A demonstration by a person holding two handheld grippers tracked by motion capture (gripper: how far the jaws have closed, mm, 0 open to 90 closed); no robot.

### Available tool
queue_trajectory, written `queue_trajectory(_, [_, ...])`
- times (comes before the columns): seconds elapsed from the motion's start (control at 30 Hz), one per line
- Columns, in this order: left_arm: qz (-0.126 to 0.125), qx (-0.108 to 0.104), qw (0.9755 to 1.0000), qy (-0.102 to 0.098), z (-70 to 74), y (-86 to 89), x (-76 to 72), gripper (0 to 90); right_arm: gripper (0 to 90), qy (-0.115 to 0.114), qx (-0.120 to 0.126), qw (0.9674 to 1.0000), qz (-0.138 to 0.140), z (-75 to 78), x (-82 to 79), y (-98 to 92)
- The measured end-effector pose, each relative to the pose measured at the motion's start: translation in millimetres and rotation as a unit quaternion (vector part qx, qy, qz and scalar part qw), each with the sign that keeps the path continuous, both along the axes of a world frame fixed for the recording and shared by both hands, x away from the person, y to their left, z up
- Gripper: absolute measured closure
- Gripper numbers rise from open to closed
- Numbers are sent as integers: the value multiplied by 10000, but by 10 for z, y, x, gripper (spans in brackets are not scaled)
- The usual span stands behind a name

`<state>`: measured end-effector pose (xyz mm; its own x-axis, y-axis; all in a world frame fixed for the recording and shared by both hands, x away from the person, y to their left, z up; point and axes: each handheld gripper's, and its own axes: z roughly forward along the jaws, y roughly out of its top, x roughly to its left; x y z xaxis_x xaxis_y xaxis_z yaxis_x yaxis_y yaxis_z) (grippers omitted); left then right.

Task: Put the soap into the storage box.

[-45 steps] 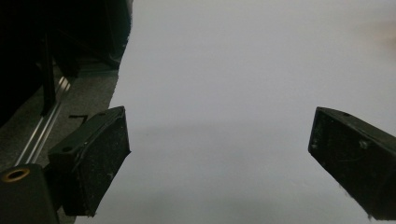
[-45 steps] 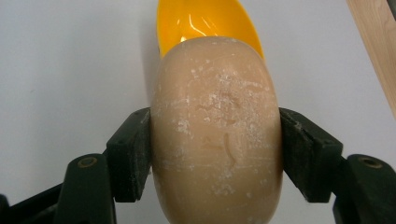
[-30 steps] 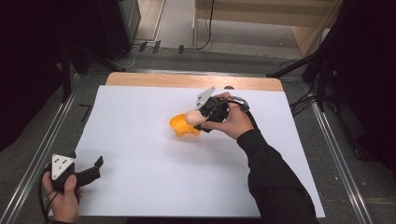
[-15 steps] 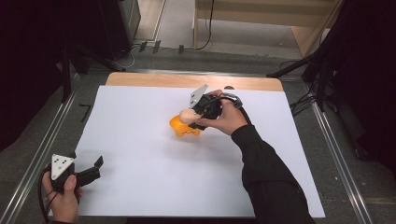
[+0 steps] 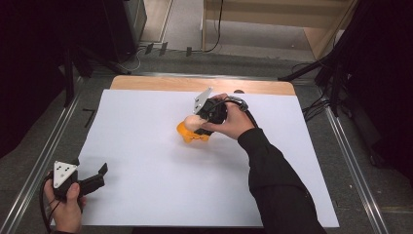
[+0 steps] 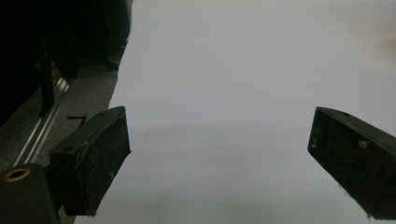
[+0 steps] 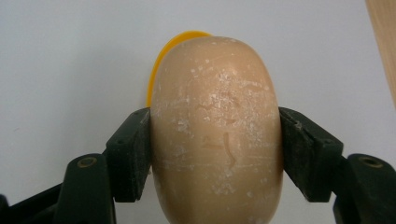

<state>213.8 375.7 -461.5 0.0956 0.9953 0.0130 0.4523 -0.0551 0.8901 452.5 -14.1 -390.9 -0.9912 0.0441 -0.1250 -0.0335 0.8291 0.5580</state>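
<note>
My right gripper (image 5: 196, 124) is shut on a beige oval soap bar (image 7: 217, 130), its pads pressing on both sides of it. Beneath and just beyond the bar lies an orange dish (image 7: 173, 50) on the white sheet. In the high view the soap bar (image 5: 192, 121) hangs right over the orange dish (image 5: 195, 136), near the middle of the table toward the back; whether they touch I cannot tell. My left gripper (image 5: 99, 176) rests at the near left corner, held by a hand. In the left gripper view its jaws stand wide open (image 6: 219, 158) over bare sheet.
A white sheet (image 5: 160, 185) covers the table, with a strip of wooden tabletop (image 5: 146, 84) showing at the back. Metal rails (image 5: 41, 161) run along both sides. Cables and dark stands lie on the floor beyond the table.
My right hand has shifted a little to the left with the soap bar, bringing it more squarely over the orange dish. The left gripper has stayed where it was.
</note>
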Motion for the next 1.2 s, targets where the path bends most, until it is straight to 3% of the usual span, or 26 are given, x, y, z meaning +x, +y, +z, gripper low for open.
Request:
queue_trajectory(0.5, [-6,8,10000,3,-1,-4,1,60,328,100,-100,9999,27,-48,45,17])
queue_trajectory(0.53, [-4,8,10000,2,-1,-4,1,62,329,51,-81,10000,5,-51,40,20])
queue_trajectory(0.57, [-7,10,10000,1,-1,-3,0,63,320,46,141,9999,-50,-21,43,14])
queue_trajectory(0.7, [-3,15,10000,3,-1,-5,0,64,293,80,246,9996,-111,25,36,7])
queue_trajectory(0.87, [-8,11,10000,7,-1,-5,1,64,238,170,249,9991,-290,24,26,-38])
queue_trajectory(0.9, [-4,15,10000,12,-1,-7,1,64,182,308,301,9981,-448,3,25,-89])
queue_trajectory(1.0, [-6,22,10000,17,-1,-6,1,64,137,236,318,9975,-594,-24,20,-139])
queue_trajectory(1.13, [-8,41,10000,27,-2,-10,3,64,91,288,484,9936,-981,-80,16,-300])
queue_trajectory(1.2, [-13,51,10000,28,-1,-10,3,64,60,333,487,9930,-1026,-91,15,-322])
